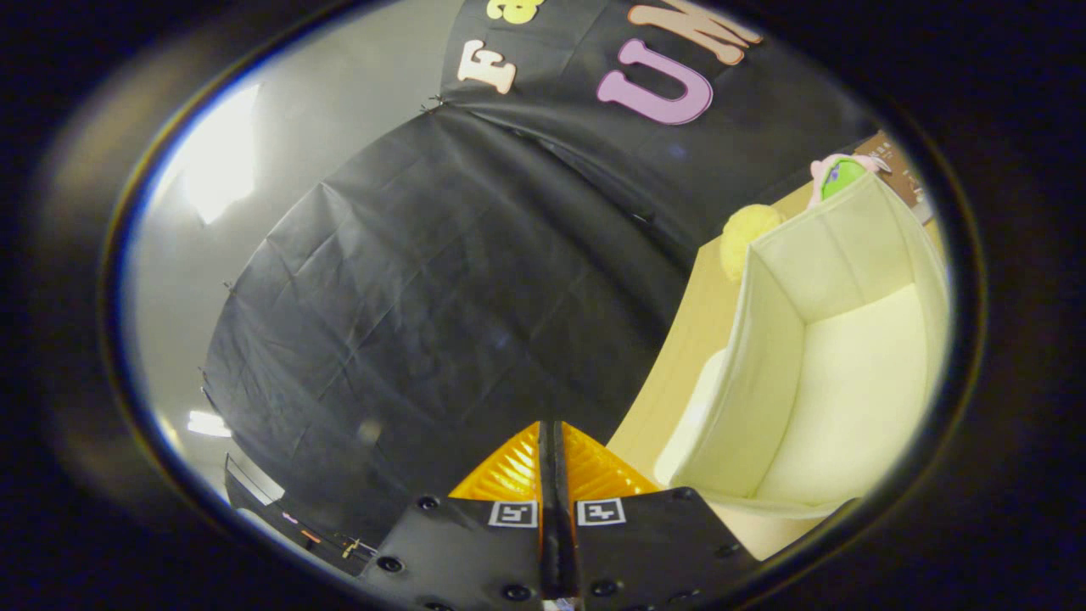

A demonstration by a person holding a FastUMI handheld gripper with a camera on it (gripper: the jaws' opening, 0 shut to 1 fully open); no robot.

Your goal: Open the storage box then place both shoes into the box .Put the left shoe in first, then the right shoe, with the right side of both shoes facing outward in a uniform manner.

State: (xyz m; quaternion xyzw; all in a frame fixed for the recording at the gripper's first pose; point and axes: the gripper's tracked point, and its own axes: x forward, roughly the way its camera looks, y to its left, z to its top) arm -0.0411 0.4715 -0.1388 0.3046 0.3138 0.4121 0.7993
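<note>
**Fingers pressed together, storage box open off to their right**

Taking the storage box [836, 356] as the landmark, the black cloth wall [441, 288] stands to its left and takes up most of the scene beyond the fingers. The gripper [551, 458] sits left of the box and nearer the camera; its two fingers lie flat against each other with barely a slit between them, clenched on nothing and touching no object. Their tips point toward the cloth wall, not at the box.

The storage box rests on the pale wooden counter [679, 339], apart from the fingers. It is a cream fabric box, seen tilted in the view, with its open face turned toward the camera so that the inside walls and floor show. Its long axis runs away from the fingers toward the far end of the counter. Behind its far left corner sits a fuzzy yellow object [747, 238], and past its far upper edge a small pink and green object [836, 174].
</note>
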